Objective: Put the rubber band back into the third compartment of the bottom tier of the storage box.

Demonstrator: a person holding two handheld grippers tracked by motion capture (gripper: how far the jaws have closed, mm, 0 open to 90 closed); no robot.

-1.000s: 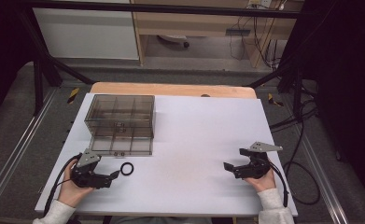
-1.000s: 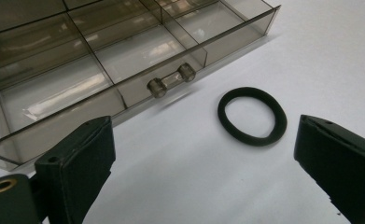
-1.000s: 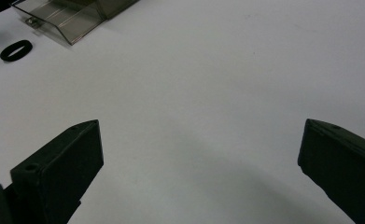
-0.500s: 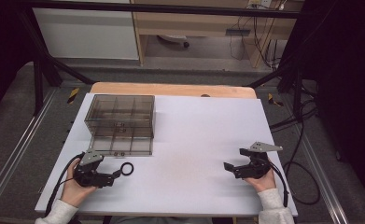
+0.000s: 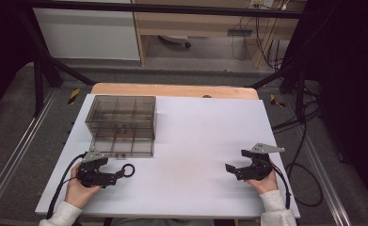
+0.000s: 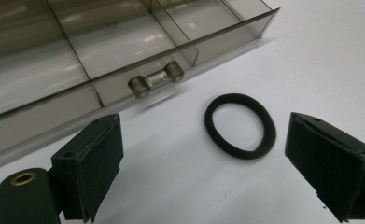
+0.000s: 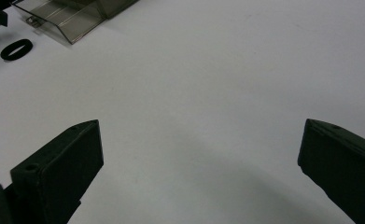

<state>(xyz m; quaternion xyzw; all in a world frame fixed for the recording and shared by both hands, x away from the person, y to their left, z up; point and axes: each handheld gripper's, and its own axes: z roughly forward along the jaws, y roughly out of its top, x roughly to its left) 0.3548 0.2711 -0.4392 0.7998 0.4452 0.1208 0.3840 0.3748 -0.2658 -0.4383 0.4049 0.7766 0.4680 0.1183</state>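
Hair tie [image 6: 240, 126] lies flat just before the open drawer [image 6: 124, 60]; my left tool [image 5: 120, 174], jaws wide and just closing slightly, should straddle one edge squarely. Right tool [image 5: 231, 168] idles wide.

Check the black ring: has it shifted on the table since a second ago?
No. The black ring lies in the same spot, just below the near right corner of the open drawer, flat on the white table ahead of the left gripper.
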